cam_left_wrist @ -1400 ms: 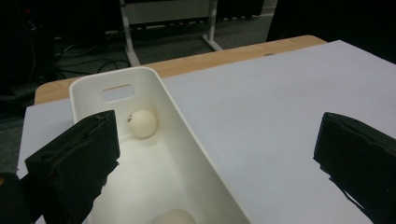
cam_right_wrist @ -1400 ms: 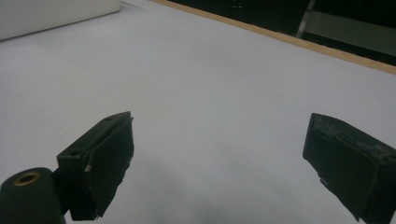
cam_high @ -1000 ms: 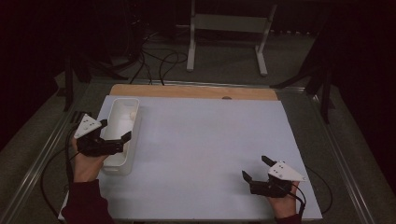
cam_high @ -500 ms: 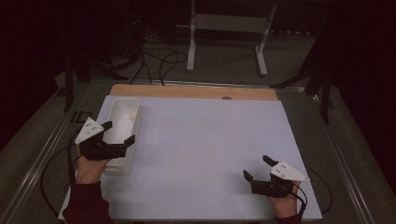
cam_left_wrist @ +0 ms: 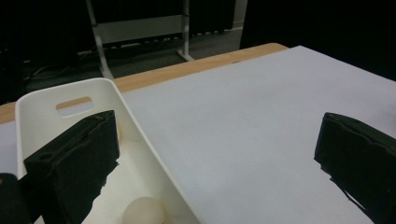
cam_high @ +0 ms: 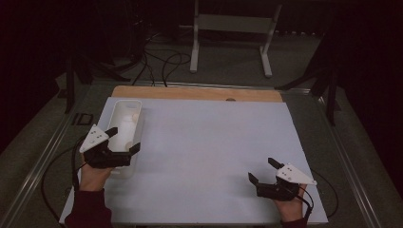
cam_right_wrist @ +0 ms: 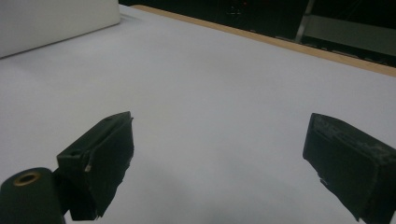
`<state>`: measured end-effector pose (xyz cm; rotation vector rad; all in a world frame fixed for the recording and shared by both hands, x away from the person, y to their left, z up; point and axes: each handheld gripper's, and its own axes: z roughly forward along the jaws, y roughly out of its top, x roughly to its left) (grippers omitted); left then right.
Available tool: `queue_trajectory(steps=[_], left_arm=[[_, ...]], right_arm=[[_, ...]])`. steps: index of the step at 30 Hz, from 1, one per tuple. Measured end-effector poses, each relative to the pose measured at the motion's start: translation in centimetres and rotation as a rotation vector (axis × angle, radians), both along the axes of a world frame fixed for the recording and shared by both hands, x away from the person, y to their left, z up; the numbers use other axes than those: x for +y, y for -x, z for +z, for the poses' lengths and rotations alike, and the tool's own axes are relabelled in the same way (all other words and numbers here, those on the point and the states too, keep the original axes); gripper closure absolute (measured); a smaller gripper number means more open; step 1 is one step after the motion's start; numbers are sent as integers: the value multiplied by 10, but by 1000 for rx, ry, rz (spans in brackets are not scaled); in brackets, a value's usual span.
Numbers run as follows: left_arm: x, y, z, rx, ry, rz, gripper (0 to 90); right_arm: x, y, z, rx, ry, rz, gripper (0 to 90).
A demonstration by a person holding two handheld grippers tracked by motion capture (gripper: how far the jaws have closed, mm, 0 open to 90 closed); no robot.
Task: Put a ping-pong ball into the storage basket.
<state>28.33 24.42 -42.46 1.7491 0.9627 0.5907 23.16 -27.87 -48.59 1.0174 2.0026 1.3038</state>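
Left gripper [cam_high: 124,140]: black, two-jawed, grey three-cornered plate on top, held in the person's left hand [cam_high: 93,175] at the near left of the desk. Jaws wide apart, clamped on nothing. In the left gripper view one jaw hangs inside the bin and the other over the sheet, so the bin's long right wall runs between them.

White plastic bin [cam_high: 113,116]: oblong, open-topped, smooth matt walls with rounded corners, a slot handle cut into the far end wall [cam_left_wrist: 74,103]. It lies lengthwise along the left edge of the sheet, its near end under the left gripper.

Small pale round ball [cam_left_wrist: 144,212]: off-white, smooth (material cannot be told), resting on the bin floor near the right wall, just beside the inner jaw.

Right gripper [cam_high: 260,171]: same make, held in the right hand [cam_high: 291,209] at the near right of the desk, well apart from the bin. Jaws apart, holding nothing, low over bare sheet.

White paper sheet [cam_high: 214,142]: covers most of the desk.

Wooden desk [cam_high: 190,92]: a light brown strip shows along the far edge.
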Motion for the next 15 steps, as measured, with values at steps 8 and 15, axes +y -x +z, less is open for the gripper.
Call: queue_trajectory(steps=[8,15], left_arm=[[-3,6,-7,-2,1,-22,6],[-5,9,-13,-15,7,-44,6]], right_arm=[[-2,0,1,1,-18,-5,84],[-5,-1,2,-7,-21,-9,84]])
